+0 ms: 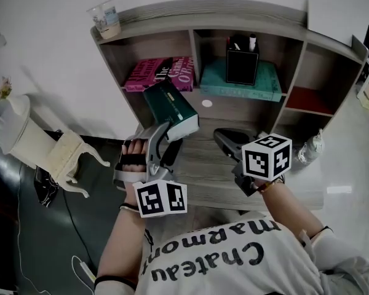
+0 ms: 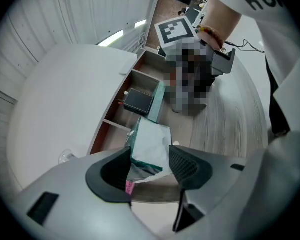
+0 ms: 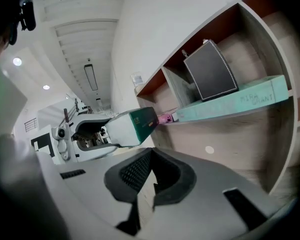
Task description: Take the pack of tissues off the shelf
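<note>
Tissue pack [image 1: 171,110] is clamped between the jaws of the left gripper [image 2: 149,165] at frame centre, before the wooden shelf [image 1: 258,23]; right gripper [image 3: 151,176], centre-right, jaws together, empty.

A grey wooden shelf unit [image 1: 246,26] with open compartments stands against a plain white wall [image 1: 43,48]. To its left, a white carved side table [image 1: 64,155] sits on a dark floor [image 1: 24,238]. A long ceiling light [image 3: 91,77] glows overhead.
</note>
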Motion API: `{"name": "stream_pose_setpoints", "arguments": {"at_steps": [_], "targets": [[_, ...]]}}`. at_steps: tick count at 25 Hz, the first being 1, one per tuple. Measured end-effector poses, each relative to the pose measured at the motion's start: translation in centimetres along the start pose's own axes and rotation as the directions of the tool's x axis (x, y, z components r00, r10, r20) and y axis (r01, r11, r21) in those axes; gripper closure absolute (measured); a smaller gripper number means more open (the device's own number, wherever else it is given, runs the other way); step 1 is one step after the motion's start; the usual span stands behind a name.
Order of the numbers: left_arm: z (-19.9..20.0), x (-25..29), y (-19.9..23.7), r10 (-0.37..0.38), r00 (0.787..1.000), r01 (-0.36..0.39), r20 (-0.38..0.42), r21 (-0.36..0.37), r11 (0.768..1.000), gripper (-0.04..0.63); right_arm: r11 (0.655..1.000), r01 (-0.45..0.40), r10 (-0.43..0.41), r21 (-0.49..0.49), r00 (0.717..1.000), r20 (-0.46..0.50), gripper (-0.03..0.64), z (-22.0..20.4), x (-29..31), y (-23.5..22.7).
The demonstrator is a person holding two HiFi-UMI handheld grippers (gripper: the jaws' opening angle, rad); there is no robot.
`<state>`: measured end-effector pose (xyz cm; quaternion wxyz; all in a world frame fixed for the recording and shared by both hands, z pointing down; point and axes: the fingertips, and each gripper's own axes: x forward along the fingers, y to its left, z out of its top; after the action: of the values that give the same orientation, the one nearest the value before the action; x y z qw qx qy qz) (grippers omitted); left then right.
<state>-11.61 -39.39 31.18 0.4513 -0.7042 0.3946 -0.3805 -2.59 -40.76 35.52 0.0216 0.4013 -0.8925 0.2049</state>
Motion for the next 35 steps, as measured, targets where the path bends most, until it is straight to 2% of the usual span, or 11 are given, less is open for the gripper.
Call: {"name": "stream_pose_setpoints", "arguments": {"at_steps": [3,11,18,25,35], "targets": [[-1.8,0.2,-0.3,-0.031,0.999,0.031,-0.018,-0.002,1.000,0.345,1.000,0.006,-0.006,-0.015,1.000,-0.003,0.609,0.2,1.2,1.0],[-5.1,0.1,-0.9,-0.055,0.996,0.062,-0.067,0.098,0.993,0.345,1.000,0.021,-0.021,-0.023,1.000,-0.010,0.609,-0.4,3.0,2.2],[-5.8,0.6,-1.1,-0.044,0.997,0.049,-0.069,0.078,0.996,0.345,0.997,0.070,-0.070,-0.020,0.997,0.013,0.609,-0.3,3.5,1.9],[-6.2,0.8,-1.3,-0.044,0.997,0.052,-0.071,0.106,0.993,0.345,0.981,0.139,-0.138,-0.134,0.990,0.016,0.609,0.0,3.2,1.5],[-6.8,1.0,-1.8,-0.058,0.995,0.064,-0.077,0.081,0.995,0.345,0.991,0.119,-0.120,-0.061,0.993,-0.002,0.609,-0.8,3.1,1.0]]}}
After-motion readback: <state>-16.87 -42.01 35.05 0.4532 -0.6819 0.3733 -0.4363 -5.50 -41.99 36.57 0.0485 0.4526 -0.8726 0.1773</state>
